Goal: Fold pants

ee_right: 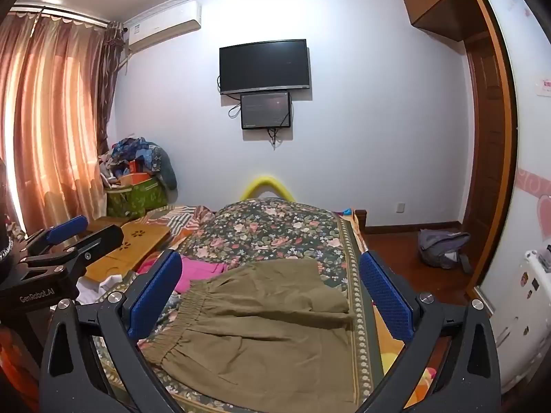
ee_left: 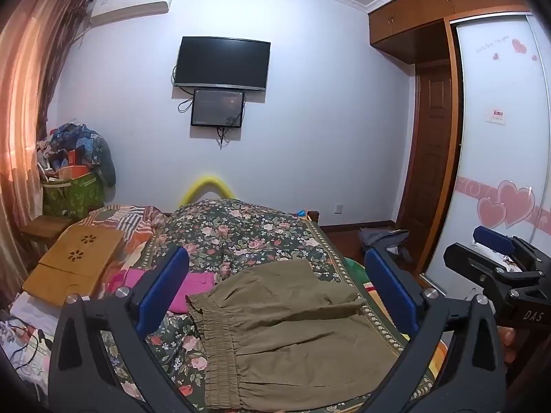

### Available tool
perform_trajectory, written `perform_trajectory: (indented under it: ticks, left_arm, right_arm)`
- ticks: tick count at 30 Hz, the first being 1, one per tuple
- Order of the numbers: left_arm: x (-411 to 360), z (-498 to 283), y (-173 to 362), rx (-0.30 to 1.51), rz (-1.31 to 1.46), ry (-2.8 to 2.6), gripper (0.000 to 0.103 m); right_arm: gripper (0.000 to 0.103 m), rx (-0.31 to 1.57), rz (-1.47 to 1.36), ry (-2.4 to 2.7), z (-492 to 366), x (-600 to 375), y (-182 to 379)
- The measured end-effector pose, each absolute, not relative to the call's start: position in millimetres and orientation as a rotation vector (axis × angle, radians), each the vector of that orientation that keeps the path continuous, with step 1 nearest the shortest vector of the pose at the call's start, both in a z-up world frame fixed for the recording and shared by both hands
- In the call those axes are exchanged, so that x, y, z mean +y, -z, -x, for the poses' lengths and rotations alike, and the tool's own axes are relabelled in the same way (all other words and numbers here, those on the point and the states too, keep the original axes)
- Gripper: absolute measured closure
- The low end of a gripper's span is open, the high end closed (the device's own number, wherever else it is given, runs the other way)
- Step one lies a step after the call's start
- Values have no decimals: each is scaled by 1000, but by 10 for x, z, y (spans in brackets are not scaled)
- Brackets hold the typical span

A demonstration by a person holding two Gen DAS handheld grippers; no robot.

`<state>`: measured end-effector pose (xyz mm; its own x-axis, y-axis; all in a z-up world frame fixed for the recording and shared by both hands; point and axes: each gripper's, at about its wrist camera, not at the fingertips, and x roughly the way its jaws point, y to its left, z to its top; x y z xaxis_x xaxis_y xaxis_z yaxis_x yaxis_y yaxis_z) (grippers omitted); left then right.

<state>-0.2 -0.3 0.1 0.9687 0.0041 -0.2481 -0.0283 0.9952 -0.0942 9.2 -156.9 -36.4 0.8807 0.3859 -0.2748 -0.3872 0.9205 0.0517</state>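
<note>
Olive-green pants (ee_left: 286, 330) with an elastic waistband lie folded on the floral bedspread (ee_left: 241, 230); they also show in the right wrist view (ee_right: 261, 323). My left gripper (ee_left: 275, 285) is open and empty, held above the pants. My right gripper (ee_right: 270, 289) is open and empty, also above the pants. The right gripper (ee_left: 496, 258) shows at the right of the left wrist view, and the left gripper (ee_right: 72, 237) shows at the left of the right wrist view.
A pink garment (ee_left: 193, 289) lies left of the pants. A wooden lap tray (ee_left: 75, 261) sits on the bed's left side. A green bag of clutter (ee_left: 72, 192) stands in the corner. A grey backpack (ee_right: 444, 247) lies on the floor by the wardrobe (ee_left: 499, 137).
</note>
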Motion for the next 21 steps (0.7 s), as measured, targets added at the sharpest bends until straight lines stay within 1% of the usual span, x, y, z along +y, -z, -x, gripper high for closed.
perform_trajectory:
  ticks: [16, 21]
  left_arm:
    - [10, 24, -55, 258, 83, -15, 0]
    - [-15, -11, 14, 265, 73, -16, 0]
  right_arm:
    - [1, 291, 6, -404, -100, -1552, 389]
    - [1, 295, 5, -403, -108, -1552, 393]
